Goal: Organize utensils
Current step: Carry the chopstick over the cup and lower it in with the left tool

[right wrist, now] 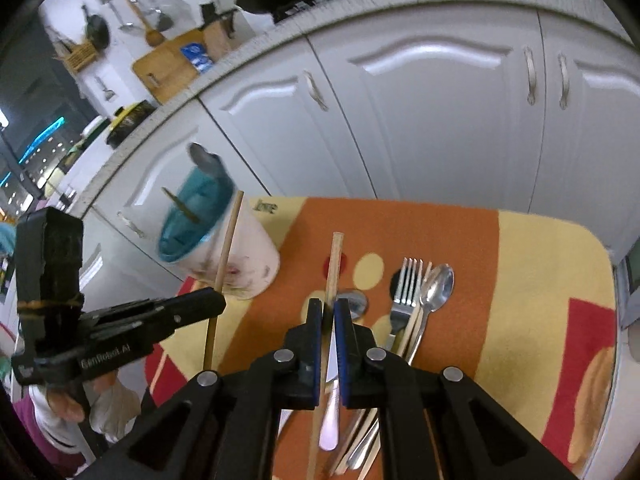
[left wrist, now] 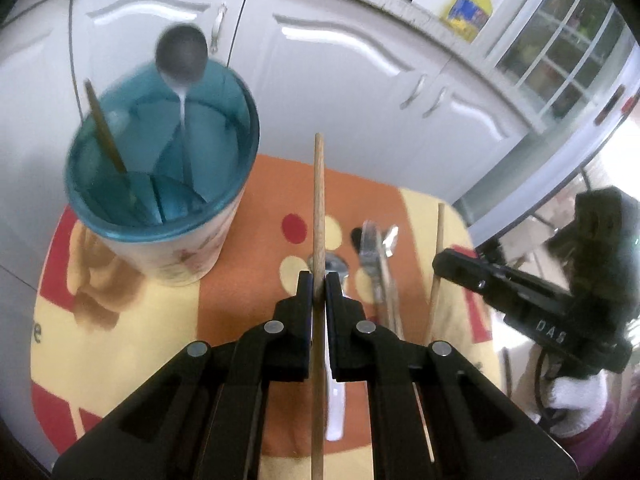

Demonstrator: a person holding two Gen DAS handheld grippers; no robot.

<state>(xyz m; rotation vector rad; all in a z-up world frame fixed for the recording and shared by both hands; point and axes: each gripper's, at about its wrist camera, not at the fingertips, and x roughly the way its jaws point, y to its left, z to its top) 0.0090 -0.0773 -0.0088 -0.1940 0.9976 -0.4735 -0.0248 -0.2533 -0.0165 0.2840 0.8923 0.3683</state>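
A white holder cup with a teal divided insert (left wrist: 160, 168) stands at the table's far left; it also shows in the right wrist view (right wrist: 212, 236). A spoon (left wrist: 182, 56) and a chopstick (left wrist: 105, 128) stand in it. My left gripper (left wrist: 319, 282) is shut on a wooden chopstick (left wrist: 319, 200), held above the mat right of the cup. My right gripper (right wrist: 328, 308) is shut on another wooden chopstick (right wrist: 334, 264). A fork (right wrist: 408, 288), a spoon (right wrist: 438, 284) and more chopsticks lie on the mat just right of it. A pink-handled spoon (right wrist: 332, 420) lies under my right gripper.
The orange, yellow and red patterned mat (right wrist: 540, 264) covers the small table. White cabinet doors (right wrist: 440, 112) stand close behind it. The left gripper shows at the left of the right wrist view (right wrist: 216, 304); the right gripper shows at the right of the left wrist view (left wrist: 440, 268).
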